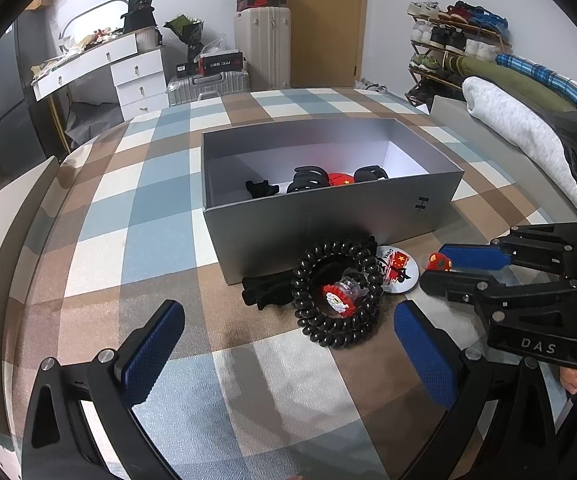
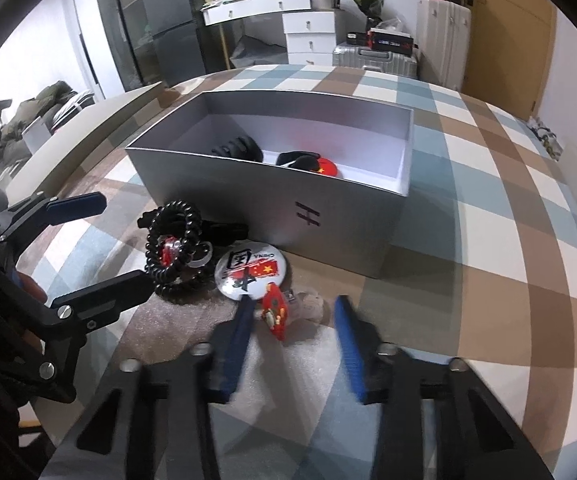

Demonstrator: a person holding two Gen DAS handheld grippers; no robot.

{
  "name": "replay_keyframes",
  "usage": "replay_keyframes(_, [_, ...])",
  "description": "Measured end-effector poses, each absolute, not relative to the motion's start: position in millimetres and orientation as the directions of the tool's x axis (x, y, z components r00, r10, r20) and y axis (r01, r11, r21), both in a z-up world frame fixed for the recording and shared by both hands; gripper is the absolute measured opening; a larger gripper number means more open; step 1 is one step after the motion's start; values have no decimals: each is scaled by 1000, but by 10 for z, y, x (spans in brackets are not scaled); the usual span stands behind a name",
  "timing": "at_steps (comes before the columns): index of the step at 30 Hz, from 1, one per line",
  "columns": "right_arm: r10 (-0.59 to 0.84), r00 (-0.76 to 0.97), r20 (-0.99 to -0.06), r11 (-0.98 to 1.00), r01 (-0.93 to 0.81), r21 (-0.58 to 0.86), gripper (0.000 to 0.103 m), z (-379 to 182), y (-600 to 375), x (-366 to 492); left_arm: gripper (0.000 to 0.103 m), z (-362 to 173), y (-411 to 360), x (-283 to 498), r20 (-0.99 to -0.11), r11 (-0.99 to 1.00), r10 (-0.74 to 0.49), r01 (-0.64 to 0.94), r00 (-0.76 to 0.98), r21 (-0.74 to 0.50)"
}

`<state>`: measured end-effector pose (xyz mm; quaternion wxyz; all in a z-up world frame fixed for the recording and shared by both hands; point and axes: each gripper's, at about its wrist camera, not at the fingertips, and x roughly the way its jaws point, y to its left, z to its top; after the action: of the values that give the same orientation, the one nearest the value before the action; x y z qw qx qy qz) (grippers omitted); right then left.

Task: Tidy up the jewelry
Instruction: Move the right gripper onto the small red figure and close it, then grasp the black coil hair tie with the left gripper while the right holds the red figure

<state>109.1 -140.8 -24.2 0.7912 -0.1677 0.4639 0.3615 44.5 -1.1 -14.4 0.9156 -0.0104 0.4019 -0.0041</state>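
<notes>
On the checked blue, brown and white cloth (image 1: pixel 160 248) sits an open grey cardboard box (image 1: pixel 328 216) with a black "H"-like mark printed on its front wall. "DAS" is embossed on the right tool body in the left wrist view. The round white pin badge (image 2: pixel 250 270) carries "CHINA", a large black Chinese character and a red flag with yellow stars.

Right tool (image 2: pixel 294 334): jaws moderately wide, not gripping. A small red clip with white and yellow detail (image 2: pixel 274 314) lies between the blue pads, close to the left pad (image 2: pixel 238 344), well apart from the right one. The badge lies just beyond the left pad tip.

Left tool (image 1: pixel 288 344): jaws wide, holding nothing. A black coiled spiral hair tie (image 1: pixel 338 292) lies on the cloth just ahead, between the two pad lines. A small ring with a red and white Santa-like charm on a clear band (image 1: pixel 342 294) sits inside the coil. A black fabric bow piece (image 1: pixel 264 290) touches the coil's left side, by the box's near corner. The badge lies against the coil's right side, in front of the box.

Inside the box: black claw hair clips (image 1: pixel 308 178), a small black bow (image 1: pixel 262 189), a red item (image 1: pixel 338 179) with yellow stars, partly hidden by the wall.
</notes>
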Motion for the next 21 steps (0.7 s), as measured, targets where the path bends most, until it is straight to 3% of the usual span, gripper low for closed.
replay_keyframes(15, [484,319,-815,667,-737,108,29,-74,-1438,1074,99,-165,59,518,-727,990,-103,-3,679,-143])
replay_keyframes(21, [488,318,-813,666,-738,111,29,-57,-1449,1066,61,-184,106,541,-729,984,-134,3,671,-177])
